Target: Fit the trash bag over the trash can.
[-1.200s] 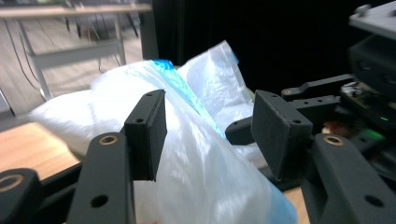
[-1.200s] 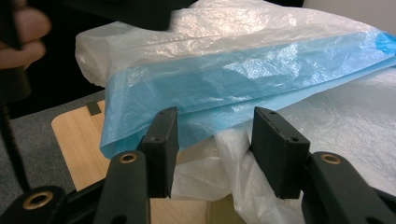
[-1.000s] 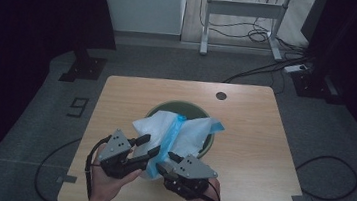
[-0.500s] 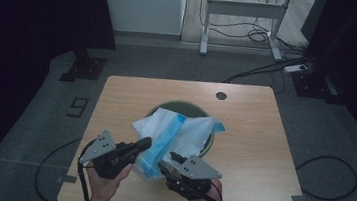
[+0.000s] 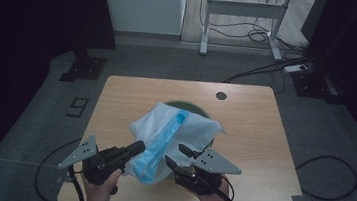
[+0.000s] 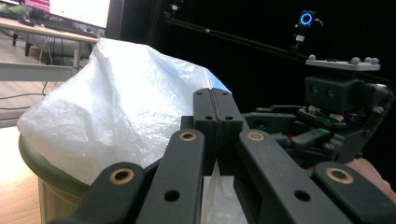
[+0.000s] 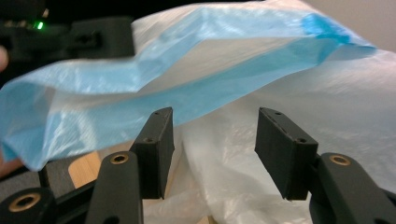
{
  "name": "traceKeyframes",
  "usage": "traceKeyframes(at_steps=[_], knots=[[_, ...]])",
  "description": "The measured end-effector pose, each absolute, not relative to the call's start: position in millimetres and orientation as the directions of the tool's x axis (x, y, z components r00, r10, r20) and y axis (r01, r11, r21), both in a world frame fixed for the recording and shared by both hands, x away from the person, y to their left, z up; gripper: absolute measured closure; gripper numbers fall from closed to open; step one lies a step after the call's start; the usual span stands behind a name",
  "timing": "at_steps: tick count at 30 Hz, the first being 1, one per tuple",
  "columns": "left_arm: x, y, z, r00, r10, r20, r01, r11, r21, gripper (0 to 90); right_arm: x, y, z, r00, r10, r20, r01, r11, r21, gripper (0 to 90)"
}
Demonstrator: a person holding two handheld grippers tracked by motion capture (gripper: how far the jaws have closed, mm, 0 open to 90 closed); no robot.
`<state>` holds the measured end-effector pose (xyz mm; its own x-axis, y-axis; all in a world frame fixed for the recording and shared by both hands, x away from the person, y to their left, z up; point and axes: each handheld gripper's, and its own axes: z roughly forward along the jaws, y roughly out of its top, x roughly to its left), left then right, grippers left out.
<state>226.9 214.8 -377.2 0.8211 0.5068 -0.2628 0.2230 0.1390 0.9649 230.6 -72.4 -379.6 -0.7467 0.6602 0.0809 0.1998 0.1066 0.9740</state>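
A white plastic bag (image 5: 188,129) with a blue band (image 5: 162,139) lies draped over a round green bin (image 5: 186,104) at the middle of the wooden table (image 5: 258,139). My left gripper (image 5: 136,149) is at the bag's near left edge; its jaws (image 6: 212,95) are pressed together with a sliver of film pinched between them. My right gripper (image 5: 178,156) is at the bag's near right side. Its jaws (image 7: 212,126) have just been opening and stand apart, with crumpled white bag (image 7: 327,93) between and behind them, untouched by the pads. The blue band (image 7: 210,56) hangs above them.
A dark round grommet (image 5: 221,95) is set in the table's far side. Beyond the table stand a white cabinet (image 5: 141,1) and a metal desk frame (image 5: 241,11). Cables (image 5: 329,181) lie on the grey floor at the right.
My left hand has shifted left and its jaws have shut on the bag's edge. The right gripper has stayed in place, its jaws slightly wider.
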Motion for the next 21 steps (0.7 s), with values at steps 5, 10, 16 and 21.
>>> traceKeyframes(at_steps=[5, 10, 16, 21], knots=[[223.3, 212.0, -376.9, 0.824, 0.509, -0.250, 0.211, 0.135, 0.968, 89.8, 235.2, -65.1, -378.7, -0.750, 0.649, 0.130, 0.237, 0.080, 0.968, 43.8], [219.3, 211.7, -375.6, 0.831, 0.501, -0.242, 0.191, 0.153, 0.970, 89.7, 239.1, -55.1, -383.4, -0.749, 0.636, 0.188, 0.290, 0.060, 0.955, 40.8], [218.5, 213.5, -376.4, 0.840, 0.477, -0.258, 0.198, 0.172, 0.965, 89.7, 240.2, -50.6, -382.4, -0.764, 0.597, 0.245, 0.320, 0.020, 0.947, 39.0], [221.2, 216.6, -379.4, 0.834, 0.474, -0.281, 0.213, 0.193, 0.958, 89.7, 238.6, -50.3, -380.1, -0.774, 0.571, 0.275, 0.324, -0.015, 0.946, 38.0]])
